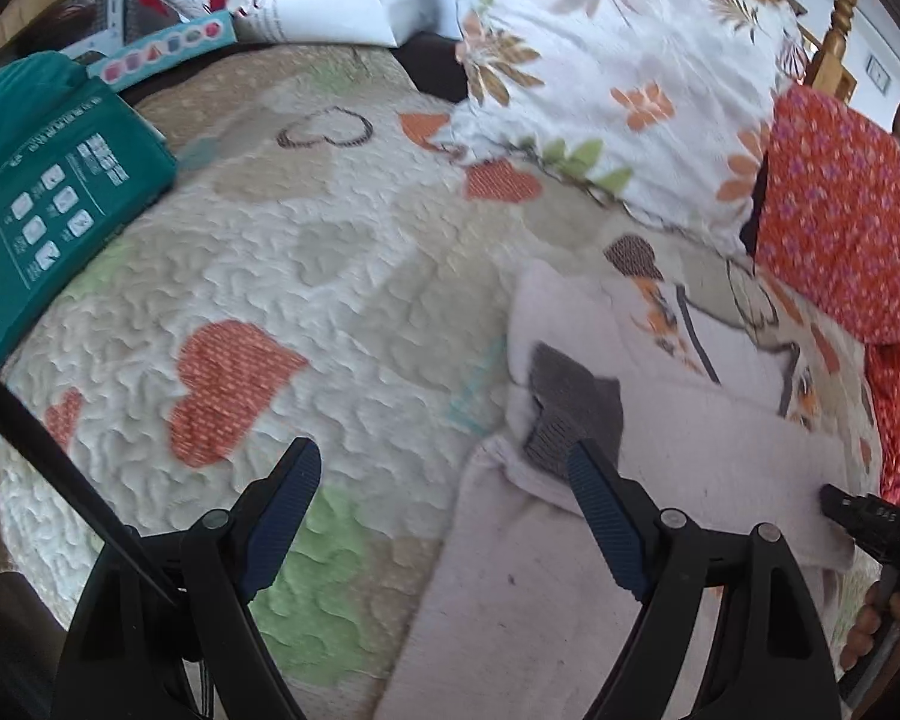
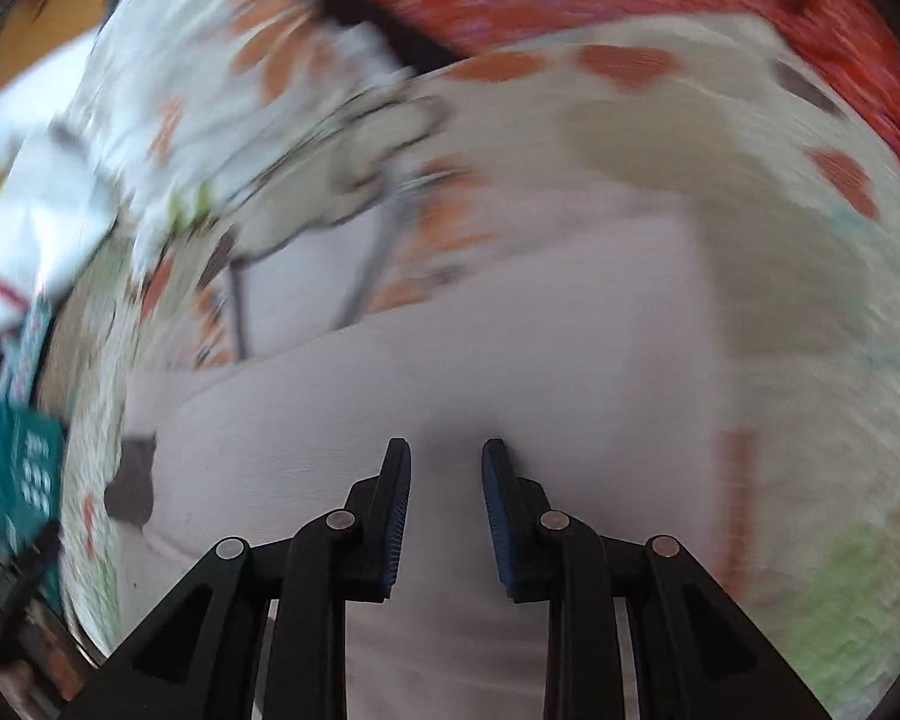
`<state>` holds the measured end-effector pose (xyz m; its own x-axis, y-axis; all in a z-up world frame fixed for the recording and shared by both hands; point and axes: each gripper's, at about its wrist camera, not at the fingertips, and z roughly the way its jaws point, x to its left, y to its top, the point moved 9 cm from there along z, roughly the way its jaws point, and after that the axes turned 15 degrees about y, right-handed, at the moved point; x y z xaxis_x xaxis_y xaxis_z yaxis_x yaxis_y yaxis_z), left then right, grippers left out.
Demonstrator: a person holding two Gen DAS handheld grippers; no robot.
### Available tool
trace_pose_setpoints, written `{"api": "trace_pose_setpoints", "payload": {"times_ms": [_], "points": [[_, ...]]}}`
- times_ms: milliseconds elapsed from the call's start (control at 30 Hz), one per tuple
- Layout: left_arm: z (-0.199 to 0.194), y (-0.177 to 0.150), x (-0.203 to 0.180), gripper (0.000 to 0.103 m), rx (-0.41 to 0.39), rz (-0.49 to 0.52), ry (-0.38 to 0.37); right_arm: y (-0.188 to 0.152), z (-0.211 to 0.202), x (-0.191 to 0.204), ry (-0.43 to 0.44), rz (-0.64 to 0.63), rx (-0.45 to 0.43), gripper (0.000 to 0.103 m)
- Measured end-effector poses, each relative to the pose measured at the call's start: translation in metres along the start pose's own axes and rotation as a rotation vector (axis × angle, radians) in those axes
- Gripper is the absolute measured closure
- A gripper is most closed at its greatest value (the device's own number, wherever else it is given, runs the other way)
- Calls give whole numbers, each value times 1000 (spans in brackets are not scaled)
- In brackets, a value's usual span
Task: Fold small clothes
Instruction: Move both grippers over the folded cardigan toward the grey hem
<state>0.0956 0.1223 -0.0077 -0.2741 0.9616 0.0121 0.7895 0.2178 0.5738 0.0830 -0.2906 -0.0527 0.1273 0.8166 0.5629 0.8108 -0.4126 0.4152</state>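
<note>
Left wrist view: I see my left hand-held gripper (image 1: 444, 468) tilted down over a bed, its 2 fingers spread wide with nothing between them. Its right fingertip sits over the grey patch (image 1: 573, 414) on a pale pink garment (image 1: 660, 450) that lies flat on the quilt (image 1: 342, 276) with orange hearts. That garment fills the lower right; its left edge runs from the lower middle up toward the patch. Open quilt stretches left and ahead. A teal package (image 1: 60, 198) borders it at far left, a floral pillow (image 1: 618, 90) and a red patterned cushion (image 1: 840, 210) at upper right. The tip of my right hand-held gripper (image 1: 870, 519) shows at the right edge, with fingers of my hand (image 1: 870, 630) below it.

Right wrist view, heavily blurred: my right hand-held gripper (image 2: 445, 450) points down at the middle of the pink garment (image 2: 510, 360). Its jaws are narrow, a small gap remaining, and I cannot tell whether cloth is pinched.
</note>
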Motion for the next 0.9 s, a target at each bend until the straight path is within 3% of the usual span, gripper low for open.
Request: {"api": "trace_pose_setpoints", "payload": {"times_ms": [167, 267, 533, 667, 767, 900], "points": [[14, -10, -5, 20, 44, 13, 17, -10, -41, -67, -122, 78, -39, 62], [17, -15, -9, 20, 45, 32, 29, -27, -65, -84, -88, 124, -67, 61], [11, -29, -26, 20, -2, 93, 31, -78, -96, -89, -31, 122, -100, 54], [19, -47, -35, 20, -2, 133, 62, -82, -95, -82, 8, 137, -117, 50], [31, -69, -42, 19, 64, 158, 60, -83, -97, -74, 48, 137, -109, 49], [22, -81, -45, 18, 0, 210, 114, -87, -95, -66, 68, 131, -96, 48]]}}
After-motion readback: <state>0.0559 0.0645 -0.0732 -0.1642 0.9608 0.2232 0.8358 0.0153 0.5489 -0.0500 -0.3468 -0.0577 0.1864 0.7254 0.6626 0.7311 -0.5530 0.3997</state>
